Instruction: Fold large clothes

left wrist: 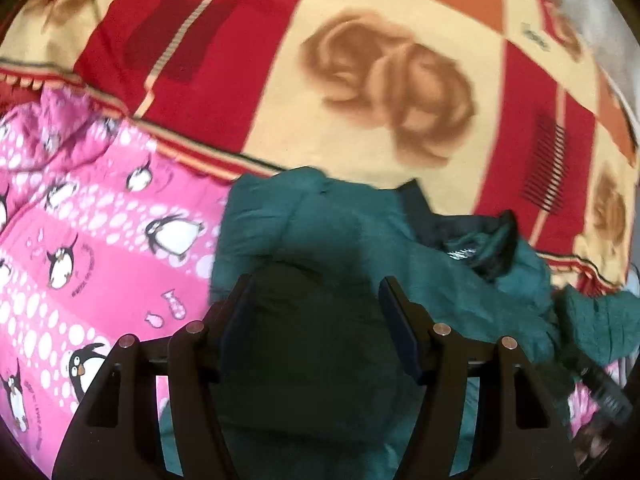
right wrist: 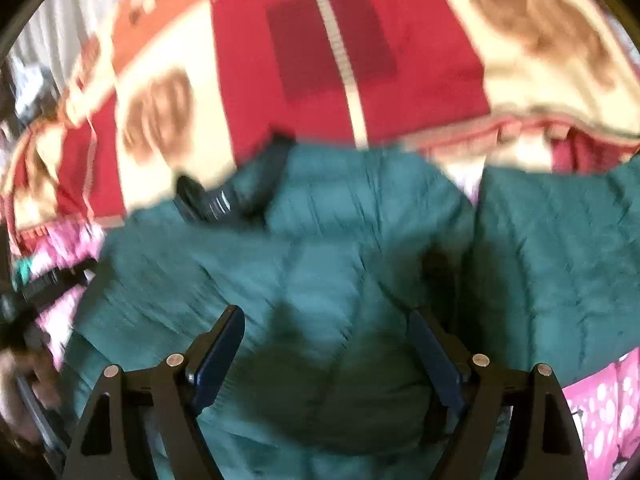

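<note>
A teal quilted jacket (left wrist: 320, 232) lies crumpled on the bed, its dark collar with a white label (left wrist: 464, 254) turned toward the right. My left gripper (left wrist: 314, 292) hangs open just over the jacket's near part, with shadowed fabric below the gap between its fingers. In the right wrist view the same jacket (right wrist: 360, 240) spreads wide, with the dark collar (right wrist: 224, 200) at its far left edge. My right gripper (right wrist: 324, 328) is open above the jacket's middle, and its shadow falls on the cloth. The pads touch nothing that I can make out.
A pink sheet with penguins (left wrist: 100, 240) lies under the jacket. Beyond it spreads a red and cream blanket with brown roses (left wrist: 380, 92). A hand (right wrist: 20, 380) and dark gear (right wrist: 40, 288) show at the right view's left edge.
</note>
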